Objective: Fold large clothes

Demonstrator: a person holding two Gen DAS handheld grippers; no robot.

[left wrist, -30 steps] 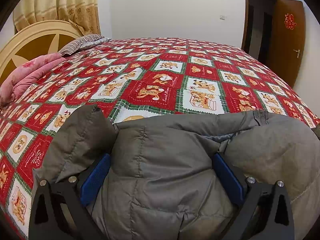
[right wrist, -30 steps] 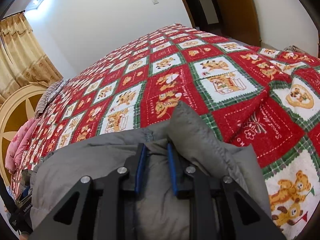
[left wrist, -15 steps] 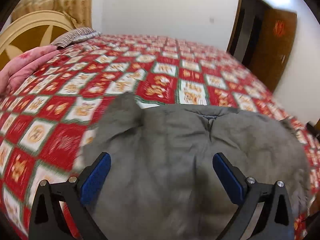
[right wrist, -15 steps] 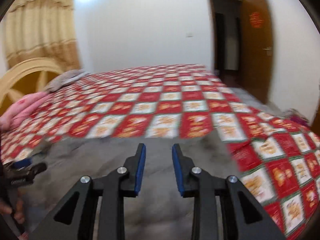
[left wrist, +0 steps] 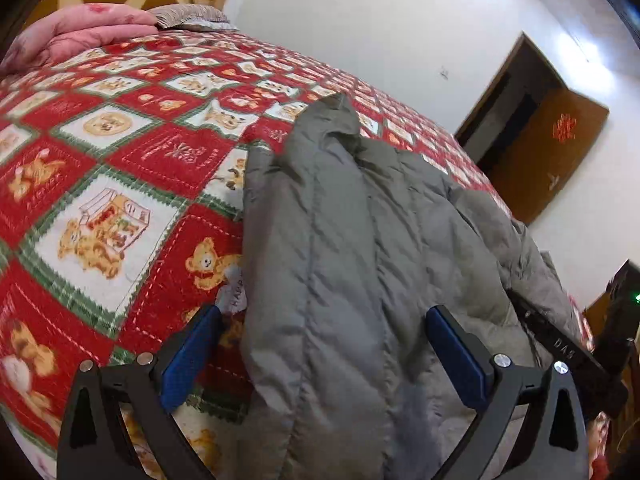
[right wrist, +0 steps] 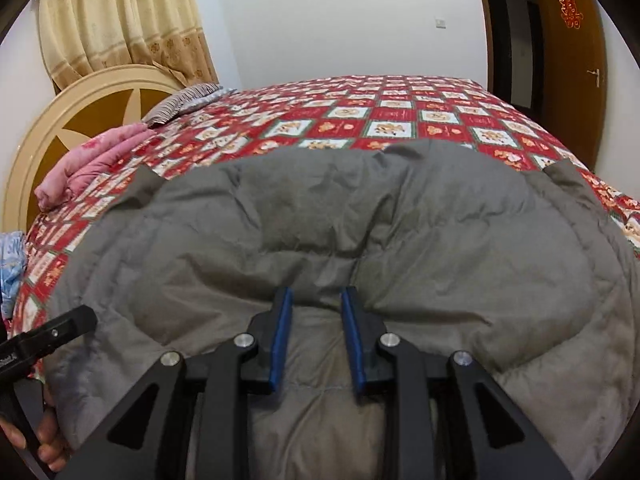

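- A bed point(right wrist: 420, 120) with a red teddy-bear quilt fills a white-walled room (brown door point(right wrist: 568, 60) ajar).
- A grey padded jacket point(right wrist: 320, 220) lies spread, puffy and creased, on the quilt.
- Left tongs point(left wrist: 320, 352) spread wide; right tongs point(right wrist: 316, 320) slightly parted, pinching nothing.

Black angular left tool point(left wrist: 320, 344), blue pads point(left wrist: 188, 360), silver screws, right tool point(right wrist: 316, 334) alike

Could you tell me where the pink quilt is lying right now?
In the right wrist view the pink quilt lies at the left, against the round headboard, beside the striped pillow.
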